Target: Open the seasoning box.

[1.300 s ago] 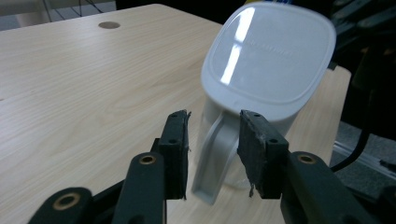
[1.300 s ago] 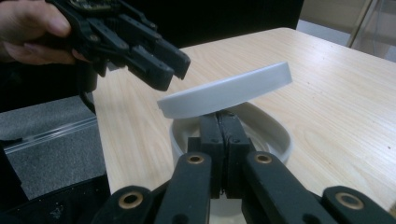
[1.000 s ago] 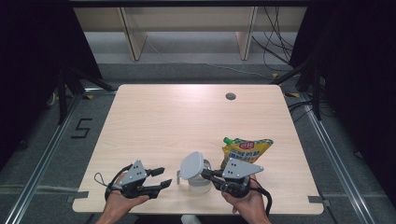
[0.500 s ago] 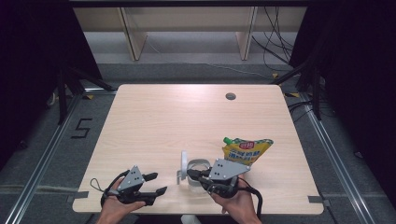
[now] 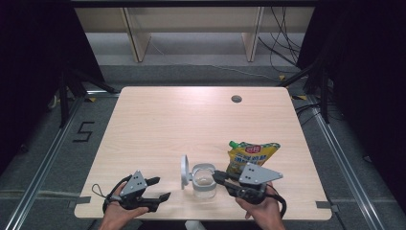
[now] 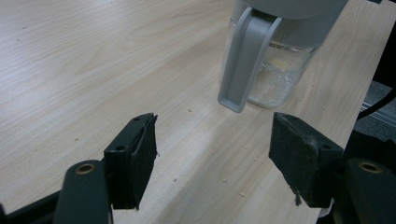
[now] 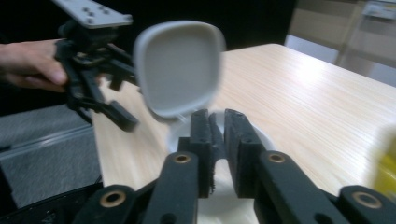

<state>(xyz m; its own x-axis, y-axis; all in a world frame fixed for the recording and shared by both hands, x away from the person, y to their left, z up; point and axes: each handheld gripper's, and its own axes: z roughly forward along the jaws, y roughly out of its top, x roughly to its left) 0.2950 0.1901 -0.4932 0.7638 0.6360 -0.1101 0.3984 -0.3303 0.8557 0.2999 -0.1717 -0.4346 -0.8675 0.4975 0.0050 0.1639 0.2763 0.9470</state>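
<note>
Wooden table (image 5: pixel 191 120) in the high view: jar (image 5: pixel 203 180) with its grey lid (image 5: pixel 184 171) flipped up stands just ahead of the right gripper (image 5: pixel 216 175), whose jaw tips reach its rim. Pouch (image 5: pixel 250 154) lies just beyond that gripper. Left gripper (image 5: pixel 160 188) sits apart from the jar, to its left, jaws spread, nothing in them.

Left gripper view: jaws wide, just been opening, bare table between them; jar (image 6: pixel 275 70) and hanging lid (image 6: pixel 243 56) ahead, slightly right, not touched.

Right gripper view: jaws nearly together, just been opening a little, a slim gap between the pads, nothing seen clamped. Jar rim (image 7: pixel 261 135) right under the tips, lid (image 7: pixel 180 67) upright just beyond, left gripper (image 7: pixel 114 109) further off left.
</note>
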